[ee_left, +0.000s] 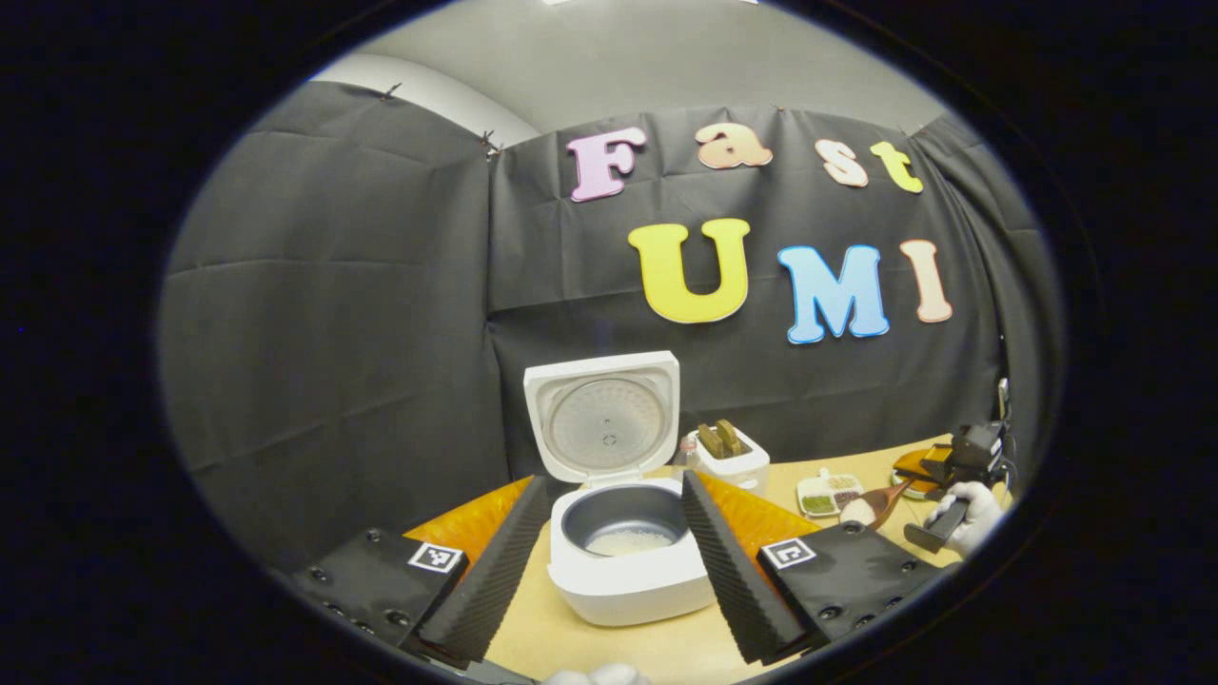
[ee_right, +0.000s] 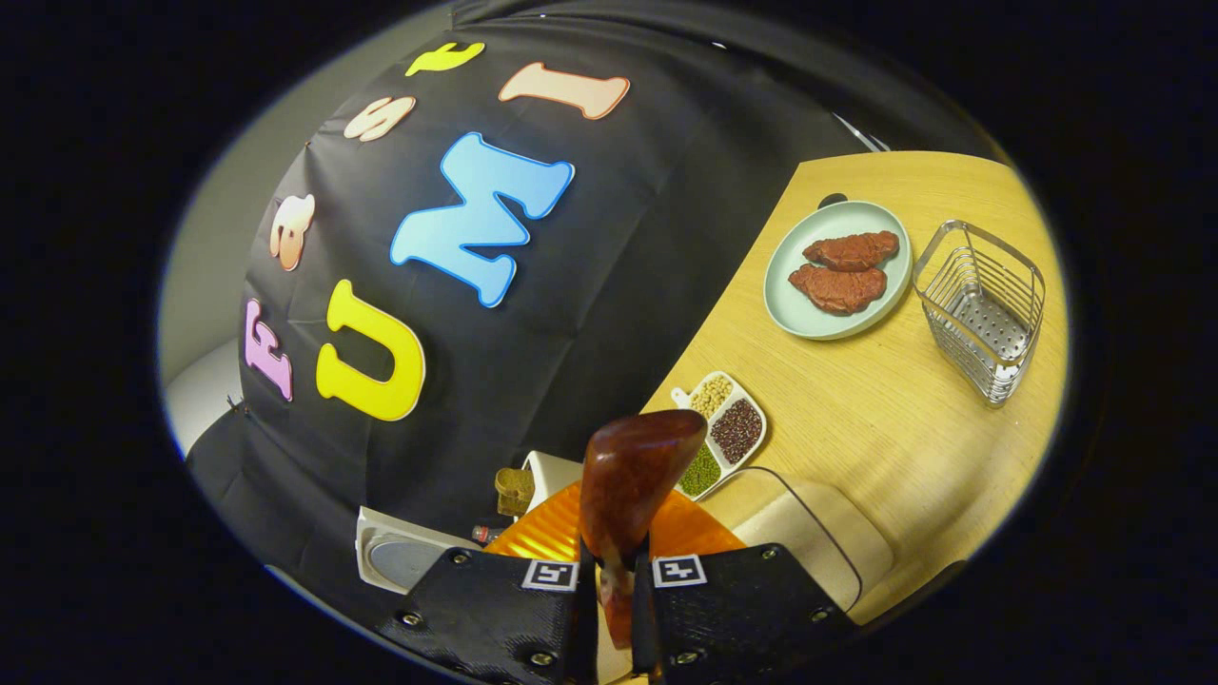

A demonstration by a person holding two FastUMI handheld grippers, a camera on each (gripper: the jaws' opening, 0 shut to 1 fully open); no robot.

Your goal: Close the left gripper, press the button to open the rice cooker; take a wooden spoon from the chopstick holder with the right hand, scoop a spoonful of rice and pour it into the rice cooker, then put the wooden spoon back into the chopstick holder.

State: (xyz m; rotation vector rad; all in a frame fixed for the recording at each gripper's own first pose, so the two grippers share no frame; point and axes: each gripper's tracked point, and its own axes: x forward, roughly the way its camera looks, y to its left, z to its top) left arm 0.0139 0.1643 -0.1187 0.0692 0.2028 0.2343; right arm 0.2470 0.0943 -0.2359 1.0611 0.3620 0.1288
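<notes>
Black cloth is hung behind the wooden table (ee_left: 609,647), where the rice cooker (ee_left: 623,561) is seen open between the left gripper's (ee_left: 609,533) spread fingers. Rightward, the wooden spoon (ee_right: 628,485) is clamped in the right gripper (ee_right: 614,590), near the chopstick holder (ee_left: 728,457).

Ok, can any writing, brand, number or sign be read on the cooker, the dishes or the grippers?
None can be read.
rice cooker: no print visible on its lid or body.
left gripper and right gripper: square black-and-white markers, which are patterns, not words.
wooden spoon, divided grain dish, plate: unmarked.
</notes>
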